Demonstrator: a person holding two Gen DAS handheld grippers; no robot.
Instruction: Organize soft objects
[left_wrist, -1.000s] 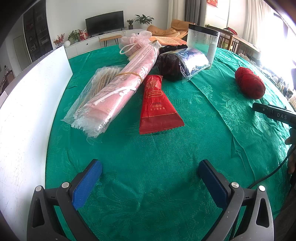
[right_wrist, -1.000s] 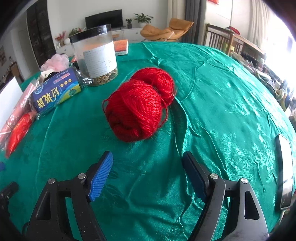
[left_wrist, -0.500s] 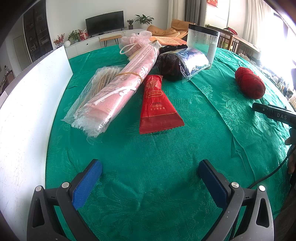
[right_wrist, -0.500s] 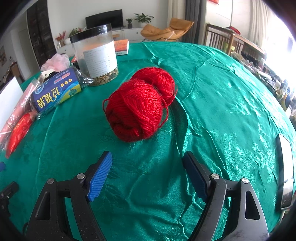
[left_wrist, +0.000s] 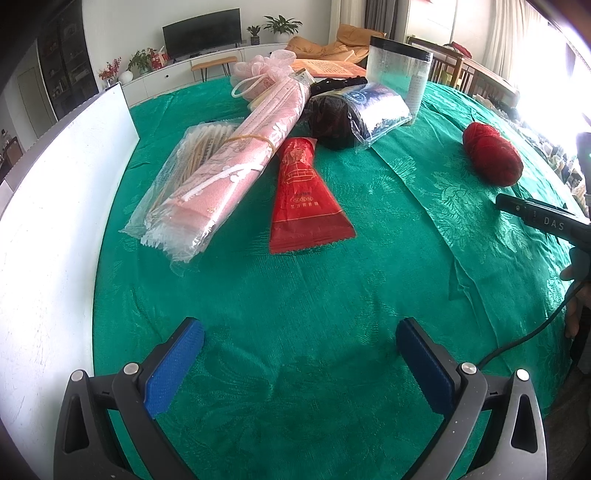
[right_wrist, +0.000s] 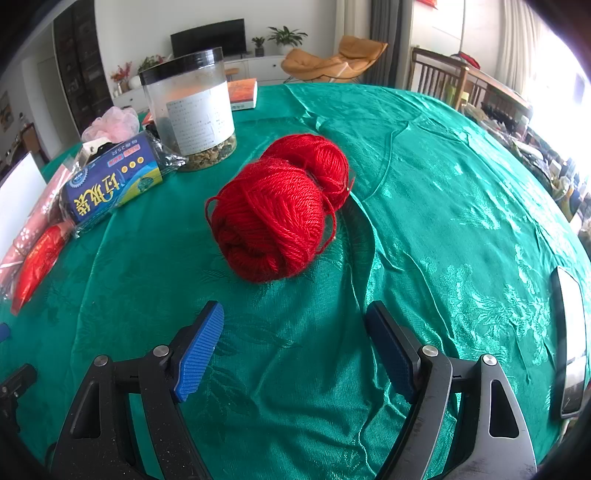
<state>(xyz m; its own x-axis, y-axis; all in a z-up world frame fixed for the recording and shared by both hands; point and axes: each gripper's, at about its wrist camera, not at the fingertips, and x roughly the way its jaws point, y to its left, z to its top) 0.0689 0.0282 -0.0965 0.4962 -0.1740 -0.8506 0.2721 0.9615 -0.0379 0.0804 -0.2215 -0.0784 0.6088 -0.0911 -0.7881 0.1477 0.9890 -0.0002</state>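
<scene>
A red yarn skein (right_wrist: 280, 210) lies on the green tablecloth (right_wrist: 443, 206) just beyond my right gripper (right_wrist: 293, 325), which is open and empty above the cloth. The same red yarn skein (left_wrist: 493, 158) shows far right in the left wrist view. My left gripper (left_wrist: 299, 339) is open and empty over bare cloth. Ahead of it lie a red foil packet (left_wrist: 301, 199), a pink bagged bundle (left_wrist: 236, 151), a bag of pale sticks (left_wrist: 195, 155) and a bagged dark roll with a blue label (left_wrist: 354, 114).
A clear jar with a black lid (right_wrist: 192, 110) stands behind the blue-labelled bag (right_wrist: 114, 181). A white board (left_wrist: 48, 206) lines the left side. A pink mesh puff (left_wrist: 273, 62) and an orange book (right_wrist: 242, 92) sit at the back. A phone (right_wrist: 569, 343) lies at the right.
My right gripper has eased slightly closer to the red yarn. The left gripper has not moved.
</scene>
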